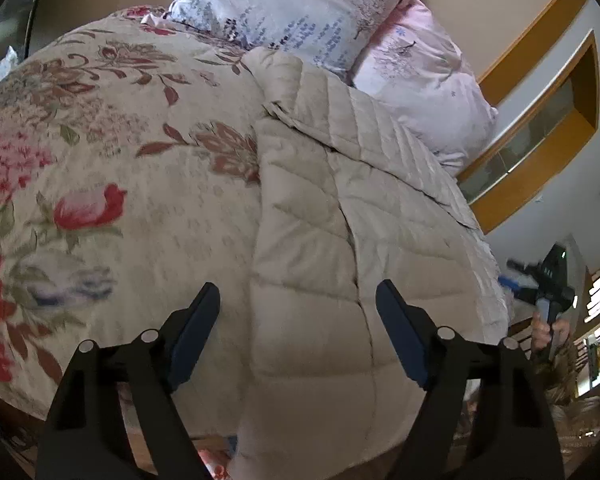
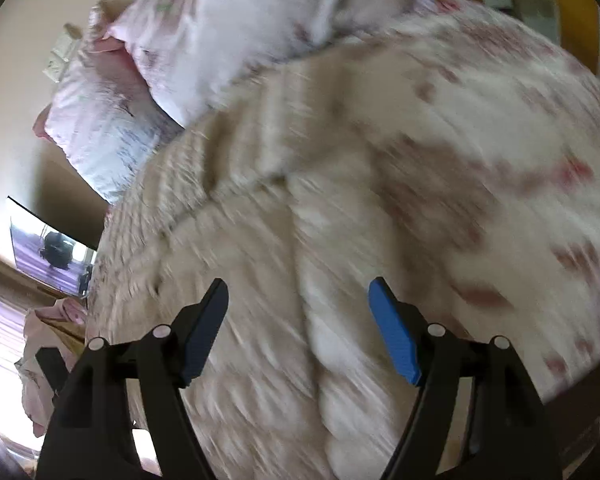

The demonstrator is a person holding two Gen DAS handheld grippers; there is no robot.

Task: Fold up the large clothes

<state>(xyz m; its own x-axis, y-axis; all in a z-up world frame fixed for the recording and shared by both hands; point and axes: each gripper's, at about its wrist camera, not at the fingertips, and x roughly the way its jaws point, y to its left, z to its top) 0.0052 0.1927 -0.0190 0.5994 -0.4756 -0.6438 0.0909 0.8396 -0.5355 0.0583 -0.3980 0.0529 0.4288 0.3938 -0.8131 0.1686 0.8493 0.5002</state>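
Beige quilted puffer coat [image 1: 340, 216] lay lengthwise on the bed over a floral bedspread [image 1: 112, 184], padded channels stitched in diagonal seams, its near end hanging over the bed edge. Left gripper [image 1: 298, 300] was spread wide above the coat, gripping nothing; right gripper [image 2: 298, 296] likewise wide and empty, blue pads [image 2: 396, 340] visible. Two soft printed pillows [image 1: 300, 4] sat beyond the coat's far end. Right wrist view was heavily motion-blurred, so coat seams [image 2: 300, 240] barely resolved there. Coat's lower hem was cut off behind the grippers.

No legible text, label, brand or number on anything in view.
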